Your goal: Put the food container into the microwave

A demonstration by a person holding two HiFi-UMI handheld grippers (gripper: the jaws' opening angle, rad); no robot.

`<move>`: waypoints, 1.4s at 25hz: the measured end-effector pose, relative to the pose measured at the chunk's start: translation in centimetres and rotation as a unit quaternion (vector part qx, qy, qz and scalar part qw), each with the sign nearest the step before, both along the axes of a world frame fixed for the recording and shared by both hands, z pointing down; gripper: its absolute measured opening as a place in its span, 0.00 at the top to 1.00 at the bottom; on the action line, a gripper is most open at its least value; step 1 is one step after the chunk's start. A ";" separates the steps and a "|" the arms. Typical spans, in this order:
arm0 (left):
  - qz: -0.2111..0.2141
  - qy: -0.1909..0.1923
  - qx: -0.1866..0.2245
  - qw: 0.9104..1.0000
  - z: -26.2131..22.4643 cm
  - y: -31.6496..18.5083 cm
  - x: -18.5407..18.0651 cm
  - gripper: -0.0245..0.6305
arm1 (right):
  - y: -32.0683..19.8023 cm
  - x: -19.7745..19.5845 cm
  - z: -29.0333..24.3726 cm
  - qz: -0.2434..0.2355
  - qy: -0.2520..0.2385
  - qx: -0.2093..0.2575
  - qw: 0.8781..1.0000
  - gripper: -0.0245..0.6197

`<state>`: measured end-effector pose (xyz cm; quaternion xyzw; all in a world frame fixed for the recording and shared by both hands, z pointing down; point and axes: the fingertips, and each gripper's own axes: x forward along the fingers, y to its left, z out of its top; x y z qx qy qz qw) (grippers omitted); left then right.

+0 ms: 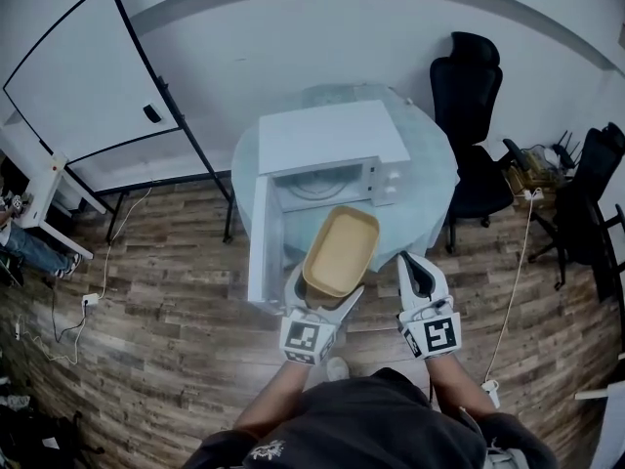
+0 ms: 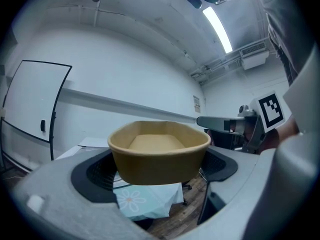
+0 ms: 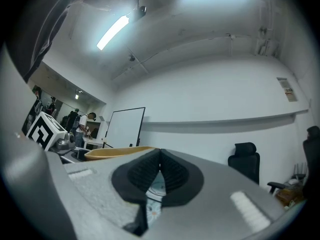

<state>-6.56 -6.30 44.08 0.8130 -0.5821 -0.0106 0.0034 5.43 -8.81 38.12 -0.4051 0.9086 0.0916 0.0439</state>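
Observation:
A tan, empty food container hangs in the air in front of the white microwave, whose door stands swung open to the left. My left gripper is shut on the container's near end; in the left gripper view the container sits between the two black pads. My right gripper floats just right of the container, its jaws shut with nothing between them. In the right gripper view the closed pads meet, and the container's rim shows to the left.
The microwave stands on a round table with a pale floral cloth. A black office chair is behind the table at right. A whiteboard on a stand is at left. Cables lie on the wooden floor.

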 end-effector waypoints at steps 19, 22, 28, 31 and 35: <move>-0.050 -0.028 -0.020 0.998 2.0 -7.7 -2.2 0.17 | -8.6 -4.3 2.1 -0.083 0.013 -0.022 0.996 0.96; -0.070 -0.037 -0.025 0.997 2.5 -9.3 -2.2 0.17 | -11.5 -3.9 2.3 -0.092 0.010 -0.024 0.995 0.96; -0.118 -0.030 -0.043 0.992 3.7 -11.8 -2.8 0.17 | -16.7 -3.6 2.7 -0.114 0.007 -0.027 0.993 0.96; -0.144 -0.029 -0.054 0.988 4.5 -12.8 -3.3 0.17 | -18.6 -4.0 3.5 -0.130 0.007 -0.035 0.991 0.96; -0.181 -0.034 -0.061 0.981 5.1 -13.6 -3.8 0.17 | -20.4 -4.7 4.7 -0.153 0.005 -0.047 0.987 0.96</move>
